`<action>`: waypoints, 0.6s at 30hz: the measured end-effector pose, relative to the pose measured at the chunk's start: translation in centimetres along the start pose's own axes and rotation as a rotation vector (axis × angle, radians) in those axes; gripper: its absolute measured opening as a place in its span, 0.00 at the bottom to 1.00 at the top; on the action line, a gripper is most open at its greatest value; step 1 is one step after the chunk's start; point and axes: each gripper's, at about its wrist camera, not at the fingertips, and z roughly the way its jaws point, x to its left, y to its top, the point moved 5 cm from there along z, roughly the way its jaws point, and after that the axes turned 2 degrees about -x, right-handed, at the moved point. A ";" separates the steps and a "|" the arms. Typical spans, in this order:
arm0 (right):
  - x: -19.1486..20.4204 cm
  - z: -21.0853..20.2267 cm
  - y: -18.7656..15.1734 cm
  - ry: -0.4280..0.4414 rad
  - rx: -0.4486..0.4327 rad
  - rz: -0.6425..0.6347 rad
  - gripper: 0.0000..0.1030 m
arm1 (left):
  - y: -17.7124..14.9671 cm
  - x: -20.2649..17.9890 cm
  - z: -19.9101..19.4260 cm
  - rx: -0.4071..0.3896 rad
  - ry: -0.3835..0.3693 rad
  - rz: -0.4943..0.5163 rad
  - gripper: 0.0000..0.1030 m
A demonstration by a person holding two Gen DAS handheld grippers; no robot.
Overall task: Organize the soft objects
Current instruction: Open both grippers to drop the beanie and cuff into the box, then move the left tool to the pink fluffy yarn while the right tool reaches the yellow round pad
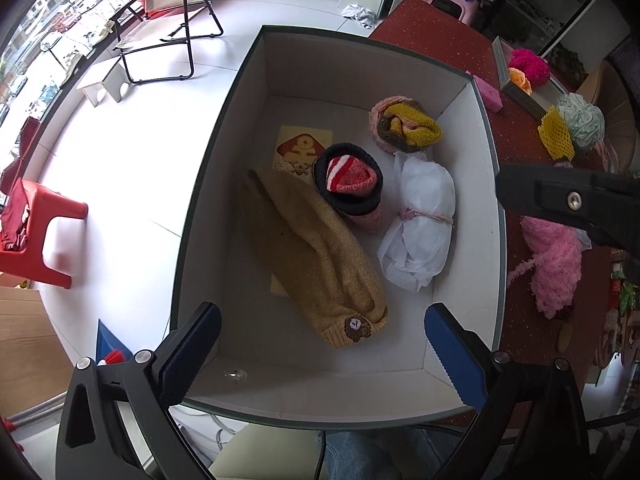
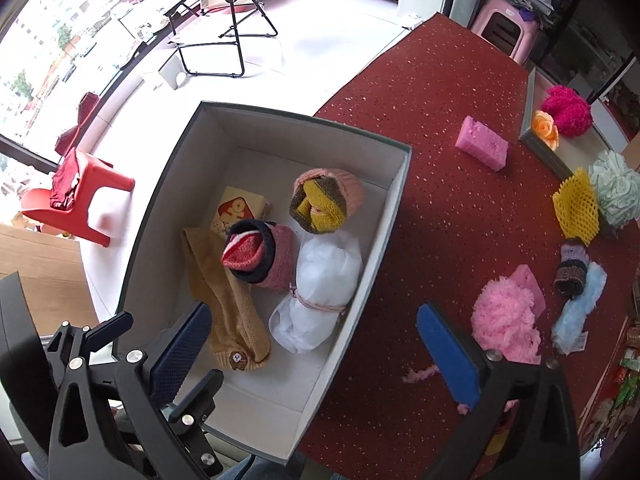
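1. The left hand-held gripper [image 1: 322,354] is held wide apart above the box [image 1: 224,128], with nothing gripped.
2. The right hand-held gripper [image 2: 314,350] is likewise spread wide and empty.
3. A tan knit hat [image 1: 316,256], two rolled sock bundles and a white tied bundle [image 1: 420,220] are seen inside the box.
4. A pink fluffy item [image 2: 506,326] is left on the red bench [image 2: 432,128].

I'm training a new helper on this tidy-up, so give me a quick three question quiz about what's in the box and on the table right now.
1. True or false: the tan knit hat lies inside the white box.
2. Which item is still on the red tablecloth? A) white tied bundle B) pink sponge C) tan knit hat
3. Fill in: the left claw and right claw are both ____.

Key: 1 true; 2 B; 3 open, nothing between the pads.
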 end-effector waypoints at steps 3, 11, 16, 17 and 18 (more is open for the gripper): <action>-2.1 -0.3 -1.9 0.001 0.013 0.061 1.00 | -0.4 -0.5 -0.2 0.020 -0.003 0.015 0.99; -11.7 -1.5 -9.3 -0.055 0.045 0.309 1.00 | 0.2 -5.1 -1.7 0.016 -0.006 0.129 0.99; -18.4 -1.8 -15.2 -0.096 0.082 0.498 1.00 | 1.1 -10.1 -2.8 0.008 -0.051 0.222 0.99; -19.7 -1.8 -16.5 -0.107 0.088 0.533 1.00 | 1.3 -11.2 -3.0 0.008 -0.062 0.239 0.99; -20.6 -1.9 -17.5 -0.115 0.092 0.557 1.00 | 1.4 -12.5 -3.1 0.010 -0.074 0.258 0.99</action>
